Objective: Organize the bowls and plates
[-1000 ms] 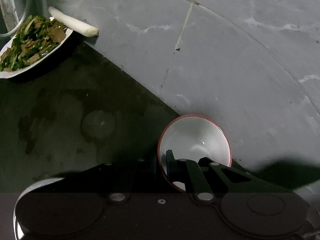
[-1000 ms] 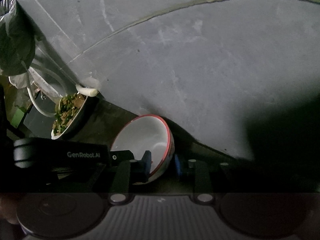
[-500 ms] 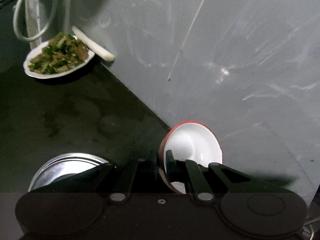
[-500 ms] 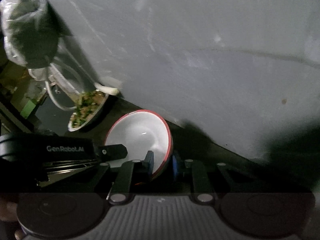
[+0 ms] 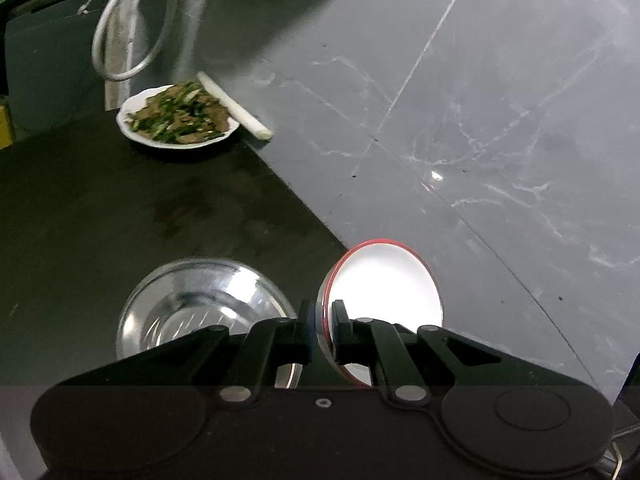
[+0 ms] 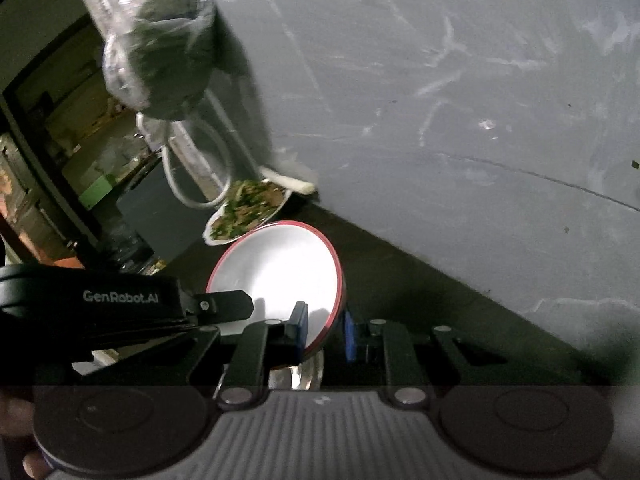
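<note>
A white bowl with a red rim (image 5: 384, 280) is held tilted above the dark counter. My left gripper (image 5: 322, 326) is shut on its near rim. In the right wrist view the same bowl (image 6: 280, 272) sits between the fingers of my right gripper (image 6: 326, 332), which pinches its lower rim; the left gripper's black body (image 6: 120, 312) shows at the left. A steel bowl (image 5: 200, 312) stands on the counter just left of and below the held bowl.
A white plate of green vegetables and meat (image 5: 178, 118) sits at the far end of the counter (image 5: 100, 208), with a white leek stalk (image 5: 236, 106) beside it. The grey marble wall (image 5: 480, 140) runs along the right. A hose loop (image 5: 124, 32) and a wrapped tap (image 6: 160, 52) hang beyond.
Both grippers have lifted and pulled back with the red-rimmed bowl. The steel bowl has come into view below, and the plate of food looks farther away.
</note>
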`<act>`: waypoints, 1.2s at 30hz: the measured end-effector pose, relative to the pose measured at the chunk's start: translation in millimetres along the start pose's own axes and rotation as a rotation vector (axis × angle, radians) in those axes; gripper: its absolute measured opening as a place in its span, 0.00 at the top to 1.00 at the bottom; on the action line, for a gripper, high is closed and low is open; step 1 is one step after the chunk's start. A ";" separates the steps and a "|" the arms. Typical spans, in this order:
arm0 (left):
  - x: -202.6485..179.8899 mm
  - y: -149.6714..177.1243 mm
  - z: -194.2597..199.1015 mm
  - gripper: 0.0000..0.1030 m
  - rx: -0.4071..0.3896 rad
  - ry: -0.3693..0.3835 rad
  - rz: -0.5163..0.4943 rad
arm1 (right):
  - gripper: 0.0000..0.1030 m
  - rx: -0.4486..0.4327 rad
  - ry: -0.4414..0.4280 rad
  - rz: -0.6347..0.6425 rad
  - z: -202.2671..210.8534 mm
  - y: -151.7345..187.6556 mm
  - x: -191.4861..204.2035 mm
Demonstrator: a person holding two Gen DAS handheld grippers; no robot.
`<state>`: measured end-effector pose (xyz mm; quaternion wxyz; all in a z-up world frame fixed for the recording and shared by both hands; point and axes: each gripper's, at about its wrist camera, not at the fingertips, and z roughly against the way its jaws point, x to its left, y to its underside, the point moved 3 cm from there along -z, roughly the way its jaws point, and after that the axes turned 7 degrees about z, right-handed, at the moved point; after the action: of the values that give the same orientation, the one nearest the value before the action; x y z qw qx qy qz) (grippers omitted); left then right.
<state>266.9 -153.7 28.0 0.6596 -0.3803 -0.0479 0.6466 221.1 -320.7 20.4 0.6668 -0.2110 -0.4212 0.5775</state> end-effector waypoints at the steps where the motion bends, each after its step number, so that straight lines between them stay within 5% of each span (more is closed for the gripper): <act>1: 2.3 3.0 5.7 0.92 -0.002 0.004 0.007 | 0.80 -0.001 -0.003 0.010 4.0 1.9 4.5; 18: 52.4 58.6 103.5 0.92 -0.086 0.045 0.108 | 0.80 0.001 -0.039 0.183 75.8 47.6 89.3; 36: 100.0 101.9 116.2 0.89 -0.070 -0.051 0.169 | 0.80 0.166 -0.130 0.285 82.2 94.4 130.3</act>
<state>135.2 -26.5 9.7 0.5876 -0.3892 -0.0552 0.7072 96.1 -191.0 35.0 0.5646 -0.1747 -0.3802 0.7115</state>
